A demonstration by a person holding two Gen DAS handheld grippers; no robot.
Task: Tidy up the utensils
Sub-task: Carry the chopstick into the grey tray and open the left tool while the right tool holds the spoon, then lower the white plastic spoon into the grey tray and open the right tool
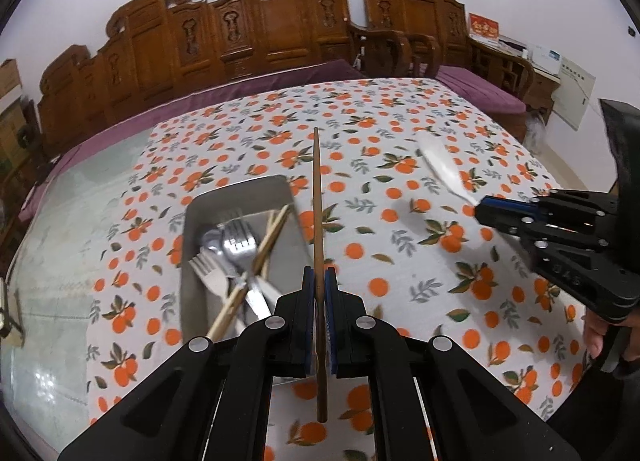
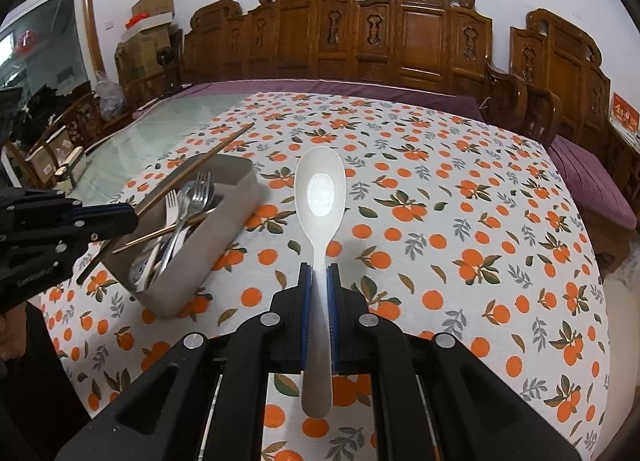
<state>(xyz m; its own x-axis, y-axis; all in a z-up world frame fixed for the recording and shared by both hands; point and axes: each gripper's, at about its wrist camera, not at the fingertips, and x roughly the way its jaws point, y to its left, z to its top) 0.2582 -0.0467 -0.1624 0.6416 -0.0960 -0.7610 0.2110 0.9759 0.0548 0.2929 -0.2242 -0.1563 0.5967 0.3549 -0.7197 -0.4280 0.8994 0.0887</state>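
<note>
My left gripper [image 1: 319,281] is shut on a brown chopstick [image 1: 317,197] that points forward above the cloth, just right of the metal tray [image 1: 240,191]. The tray holds forks [image 1: 236,239], a spoon and wooden chopsticks [image 1: 268,241]. My right gripper [image 2: 320,277] is shut on the handle of a white rice spoon [image 2: 320,189], held above the cloth to the right of the tray [image 2: 224,221]. The right gripper shows in the left wrist view [image 1: 486,213], and the left gripper shows in the right wrist view [image 2: 128,217].
The table carries an orange-print cloth [image 1: 420,261]; its left part is bare glass [image 1: 72,221]. Carved wooden chairs [image 1: 248,21] and a purple cushion line the far side. Boxes [image 2: 152,9] stand at the far left.
</note>
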